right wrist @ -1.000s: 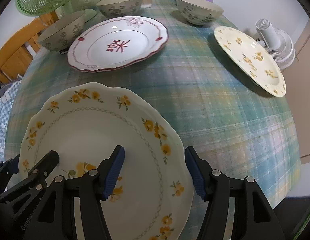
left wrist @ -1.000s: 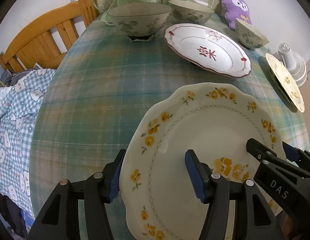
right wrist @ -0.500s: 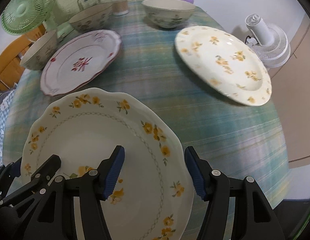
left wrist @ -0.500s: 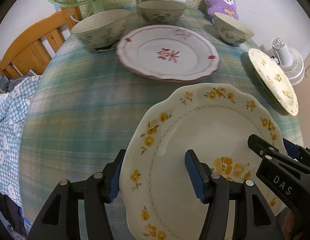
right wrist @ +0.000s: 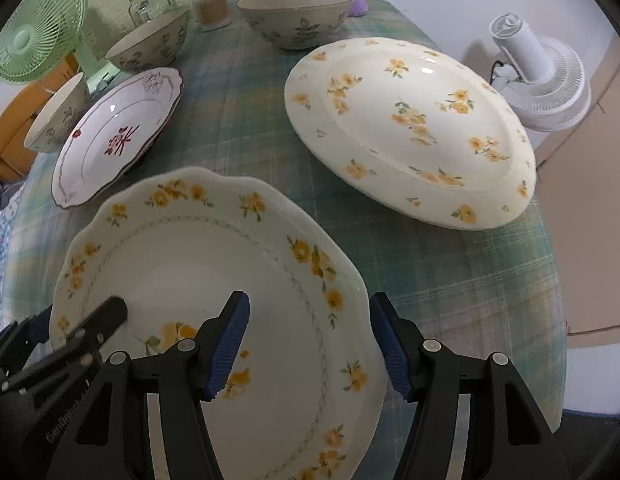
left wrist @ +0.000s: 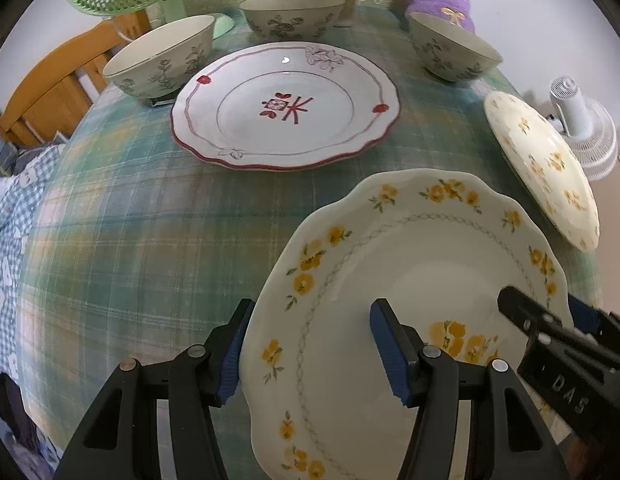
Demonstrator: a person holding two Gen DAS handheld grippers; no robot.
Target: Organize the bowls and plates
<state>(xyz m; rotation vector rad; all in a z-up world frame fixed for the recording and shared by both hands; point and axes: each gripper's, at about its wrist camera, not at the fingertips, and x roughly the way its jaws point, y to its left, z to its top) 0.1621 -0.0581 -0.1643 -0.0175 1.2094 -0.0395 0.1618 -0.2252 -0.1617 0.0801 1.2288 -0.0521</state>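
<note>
Swinging rightward since a second ago, your view now has the cream flowered plate (right wrist: 410,128) looming much larger ahead of the right claw, while the red-trimmed plate (left wrist: 285,106) has slid toward the middle of the left view. Take the scalloped yellow-flower plate (left wrist: 410,300) you are carrying as the landmark and go left to right. At its left rim, your left gripper (left wrist: 310,354) straddles the edge, one blue pad outside the rim and one over the plate's well; the pads look wider apart than the rim is thick, so I cannot tell whether they truly pinch it. Beyond the carried plate's far-left edge lies the red-trimmed plate on the plaid tablecloth (left wrist: 129,240), with three floral bowls past it: one bowl (left wrist: 161,62) at the left, one bowl (left wrist: 291,14) at the middle, one bowl (left wrist: 450,46) at the right. At the carried plate's right rim, your right gripper (right wrist: 310,350) straddles the edge the same way, its grip equally unclear. Ahead and to the right of the carried plate, near but apart from it, sits the cream flowered plate, the likely stacking target. It lies on the right gripper's side, so I judge the coming move runs forward and rightward, led by your right hand, keeping the carried plate level.
</note>
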